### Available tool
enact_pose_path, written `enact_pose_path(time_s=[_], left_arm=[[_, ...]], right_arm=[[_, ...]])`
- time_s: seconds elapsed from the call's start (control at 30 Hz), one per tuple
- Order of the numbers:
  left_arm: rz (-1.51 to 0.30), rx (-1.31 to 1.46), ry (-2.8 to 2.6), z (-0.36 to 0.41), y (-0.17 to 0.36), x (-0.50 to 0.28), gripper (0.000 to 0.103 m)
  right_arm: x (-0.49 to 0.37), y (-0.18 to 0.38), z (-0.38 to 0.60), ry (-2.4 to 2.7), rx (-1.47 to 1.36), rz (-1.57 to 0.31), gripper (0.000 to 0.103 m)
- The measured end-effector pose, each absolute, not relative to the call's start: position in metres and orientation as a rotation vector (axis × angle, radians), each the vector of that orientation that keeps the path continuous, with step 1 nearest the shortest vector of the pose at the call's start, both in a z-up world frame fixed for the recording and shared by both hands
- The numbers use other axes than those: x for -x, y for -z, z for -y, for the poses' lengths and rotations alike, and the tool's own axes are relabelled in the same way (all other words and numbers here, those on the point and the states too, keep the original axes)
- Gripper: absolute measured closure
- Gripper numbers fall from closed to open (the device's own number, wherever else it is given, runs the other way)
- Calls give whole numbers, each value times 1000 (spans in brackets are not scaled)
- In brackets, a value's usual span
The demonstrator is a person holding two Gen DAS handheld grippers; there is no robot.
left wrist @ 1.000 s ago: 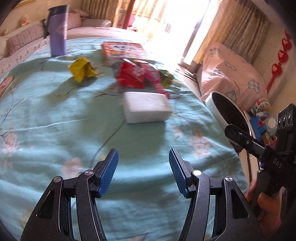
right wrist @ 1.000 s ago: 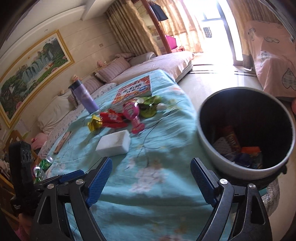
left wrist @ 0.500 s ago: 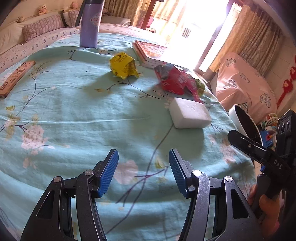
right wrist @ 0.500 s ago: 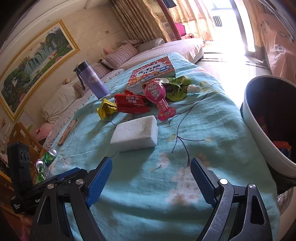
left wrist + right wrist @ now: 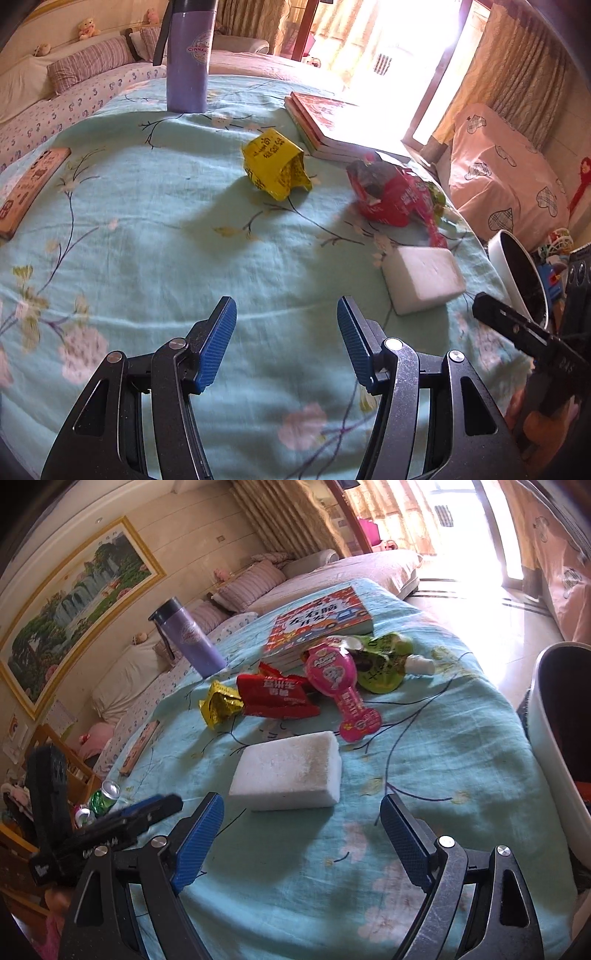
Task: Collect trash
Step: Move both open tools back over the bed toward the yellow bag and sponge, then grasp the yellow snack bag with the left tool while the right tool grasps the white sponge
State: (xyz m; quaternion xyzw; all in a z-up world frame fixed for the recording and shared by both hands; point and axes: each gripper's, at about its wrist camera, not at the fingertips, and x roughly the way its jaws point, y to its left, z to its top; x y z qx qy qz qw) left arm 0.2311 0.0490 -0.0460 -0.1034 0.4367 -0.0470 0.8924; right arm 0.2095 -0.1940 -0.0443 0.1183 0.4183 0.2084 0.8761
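Trash lies on a teal flowered tablecloth [image 5: 147, 240]: a crumpled yellow wrapper [image 5: 277, 168] [image 5: 218, 705], a red snack bag [image 5: 391, 195] [image 5: 275, 698], a pink pouch [image 5: 340, 686], a green pouch [image 5: 384, 661] and a white foam block [image 5: 423, 278] [image 5: 290, 771]. My left gripper [image 5: 286, 343] hangs open and empty over bare cloth, the yellow wrapper well ahead of it. My right gripper [image 5: 301, 838] is open wide and empty, just short of the foam block. The bin [image 5: 546, 746] [image 5: 511, 273] stands off the table's right edge.
A purple flask [image 5: 188, 55] [image 5: 190, 642] stands at the far side, with books [image 5: 325, 122] [image 5: 317, 622] beside it. A flat wooden piece [image 5: 27, 188] lies at the left edge. Sofas, cushions and a covered chair [image 5: 506, 173] surround the table.
Both grippers swung leftward across the table. The foam block slid from ahead of the left gripper to its right. The bin moved from the right view's middle to its right edge.
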Motion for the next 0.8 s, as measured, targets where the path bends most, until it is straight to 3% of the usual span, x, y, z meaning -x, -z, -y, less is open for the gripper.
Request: enact_pose_path(time_s=[0.57,0.63,0.67,0.7,0.8], left_arm=[[-917,196,50,-52,63,-328,46],[-901,162,45,-48,63,-334,53],[-900,159,53,-47,63,-335,74],[-905,163,66,-48,63,-336,85],[-896,173,75,-51,62,-335,88]], right_arm=[[-243,57,182,-513,-233,-931,17],[-244,62,177,-513,-213,-932,25],[-243,61,175,-512,-201,-928,31],[-243,61,175,-507,-195,-926,43],[-240,59,182,-497,-209,-909,58]])
